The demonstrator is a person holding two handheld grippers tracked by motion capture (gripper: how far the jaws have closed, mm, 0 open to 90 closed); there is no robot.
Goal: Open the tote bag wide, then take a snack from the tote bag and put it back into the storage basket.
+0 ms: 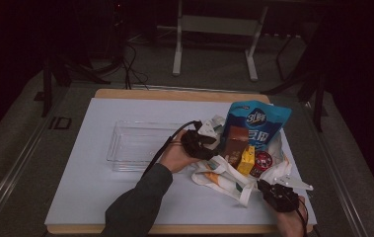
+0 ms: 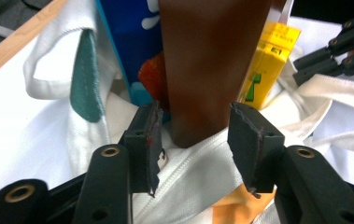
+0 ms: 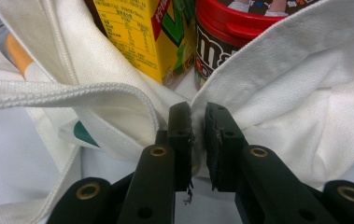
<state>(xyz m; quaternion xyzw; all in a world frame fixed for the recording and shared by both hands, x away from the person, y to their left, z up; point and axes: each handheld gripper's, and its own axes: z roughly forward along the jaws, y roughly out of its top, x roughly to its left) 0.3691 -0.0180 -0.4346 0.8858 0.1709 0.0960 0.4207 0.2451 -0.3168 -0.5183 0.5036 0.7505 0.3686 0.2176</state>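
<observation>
Lying on a white table (image 1: pixel 91 197), a white cloth tote bag (image 1: pixel 224 177) serves as the landmark. To the left of the bag sits a clear plastic tray (image 1: pixel 135 145). At the bag's left edge, the left gripper (image 1: pixel 200 146) is held by the person's left hand (image 1: pixel 177 157). In the left gripper view its jaws are spread apart, with the lower end of a brown carton (image 2: pixel 212 65) standing just beyond and between the pads, not pressed by them. Behind the carton, inside the bag's mouth, stands a blue snack pouch (image 1: pixel 256 123). Right of the carton is a yellow box (image 1: pixel 246 160), then a red-lidded candy tub (image 1: pixel 263 161). At the bag's lower right corner, the right gripper (image 1: pixel 267 188) has its jaws clenched on a fold of the bag's cloth, as the right gripper view shows.
</observation>
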